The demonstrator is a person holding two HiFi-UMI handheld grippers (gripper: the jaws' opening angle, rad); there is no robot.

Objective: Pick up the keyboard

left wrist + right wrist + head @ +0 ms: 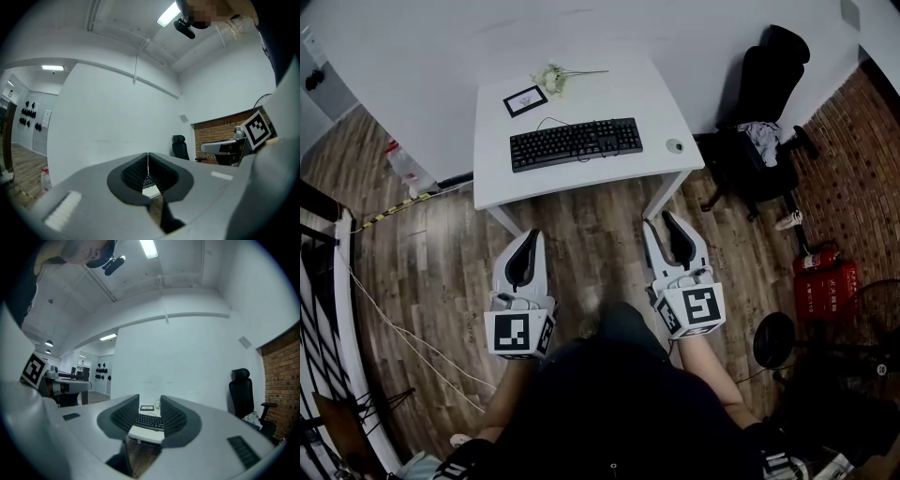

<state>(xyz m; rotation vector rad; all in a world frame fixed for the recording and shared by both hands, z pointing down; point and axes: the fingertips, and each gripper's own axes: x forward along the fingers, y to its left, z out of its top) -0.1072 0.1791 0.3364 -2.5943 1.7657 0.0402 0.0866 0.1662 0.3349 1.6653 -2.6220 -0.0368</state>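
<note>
A black keyboard [576, 142] lies across the middle of a white table [581, 190], its cable looping behind it. Both grippers hang over the wood floor, short of the table's front edge and pointing level at it. My left gripper [532, 234] is shut, its jaws meeting at the tips [148, 154] with nothing between them. My right gripper [660, 221] is open and empty. In the right gripper view the keyboard [150, 421] shows far off, framed in the gap of the right gripper [150, 397]. Neither gripper touches the keyboard.
On the table also lie a small framed picture [525, 100], a sprig of flowers [551, 77] and a mouse [675, 145]. A black office chair [759, 103] stands right of the table, red fire extinguishers [825, 281] by the brick wall. A cable runs over the floor at left.
</note>
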